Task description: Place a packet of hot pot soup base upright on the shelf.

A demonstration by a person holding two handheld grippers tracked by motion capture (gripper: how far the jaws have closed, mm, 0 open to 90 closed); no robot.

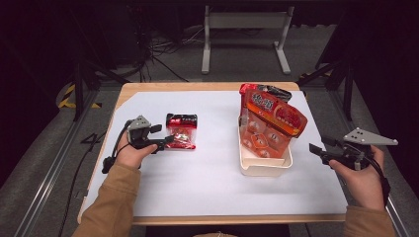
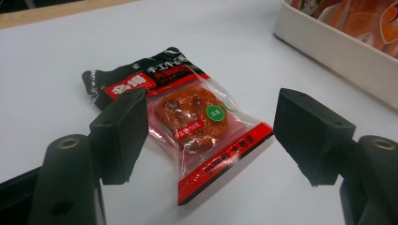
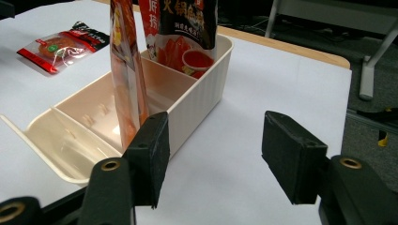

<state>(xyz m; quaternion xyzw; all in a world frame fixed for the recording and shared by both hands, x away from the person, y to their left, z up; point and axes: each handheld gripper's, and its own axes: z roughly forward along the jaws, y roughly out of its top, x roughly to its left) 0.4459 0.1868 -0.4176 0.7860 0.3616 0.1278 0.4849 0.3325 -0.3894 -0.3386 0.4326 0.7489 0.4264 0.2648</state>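
Now: left gripper (image 1: 165,140) spread, jaws straddling snack pack (image 1: 181,131) flat on table (image 1: 197,187); pack's long axis runs away from jaws. Right gripper (image 1: 316,150) far off, spread, empty.

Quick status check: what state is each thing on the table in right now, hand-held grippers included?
Small snack packet: sealed, lying flat on the white mat, between the open jaws, not gripped.
Cream bin: upright, open-topped, divided into compartments.
Large red bag: standing on edge in the bin, leaning.
Dark-topped bag: standing in the bin's far compartment.
Left hand-held gripper: open, at the packet.
Right hand-held gripper: open, empty, beside the bin.
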